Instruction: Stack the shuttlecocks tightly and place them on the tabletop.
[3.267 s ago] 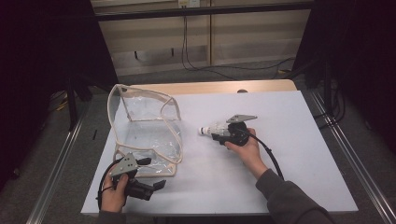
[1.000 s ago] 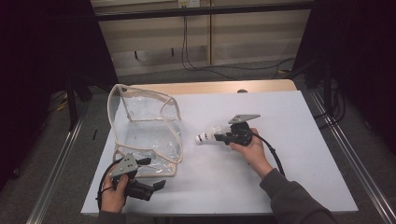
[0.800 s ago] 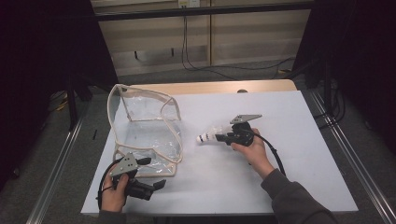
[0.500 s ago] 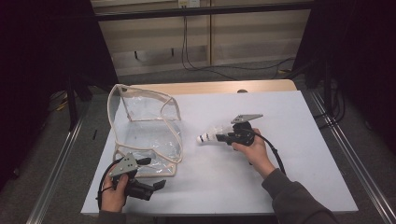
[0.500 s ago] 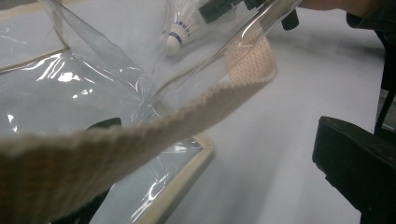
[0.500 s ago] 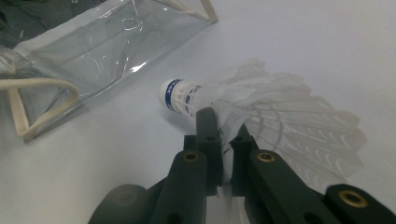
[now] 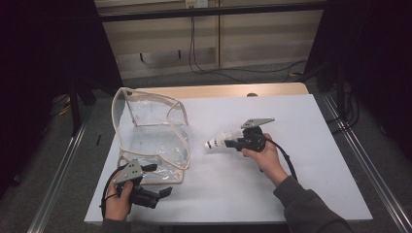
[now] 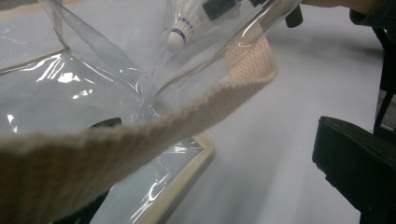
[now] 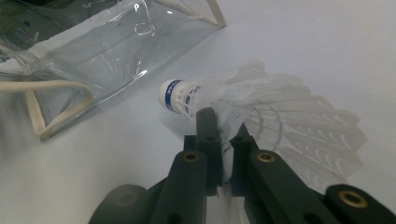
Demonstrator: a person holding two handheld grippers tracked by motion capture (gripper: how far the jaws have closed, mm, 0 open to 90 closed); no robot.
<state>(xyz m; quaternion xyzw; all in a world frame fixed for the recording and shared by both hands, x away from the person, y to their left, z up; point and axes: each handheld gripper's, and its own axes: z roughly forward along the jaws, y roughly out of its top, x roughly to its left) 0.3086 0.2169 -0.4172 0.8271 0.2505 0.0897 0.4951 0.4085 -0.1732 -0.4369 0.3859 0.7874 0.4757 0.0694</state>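
A white shuttlecock [image 7: 218,141] with a blue band on its cork [image 9: 175,95] hangs just above the white table, cork toward the bag. My right gripper [image 7: 232,143] [image 9: 224,122] is shut on its feather skirt. To the left a clear plastic bag [image 7: 151,138] with beige webbing trim stands propped open. My left gripper [image 7: 160,179] is at the bag's near corner, jaws wide apart. In the left gripper view the beige trim [image 8: 140,135] runs across in front of the left jaw, and the right jaw stands free. The shuttlecock [image 8: 183,25] shows through the plastic.
The white table top [image 7: 316,160] has free room to the right of and in front of the right hand. A wooden strip [image 7: 218,90] runs along its far edge. Metal rails [image 7: 369,170] flank the table, and cables lie on the floor behind.
Since the earliest frame the shuttlecock's cork has dipped a little lower in the right gripper. Over the last second nothing visibly moved; the left gripper has kept still throughout.
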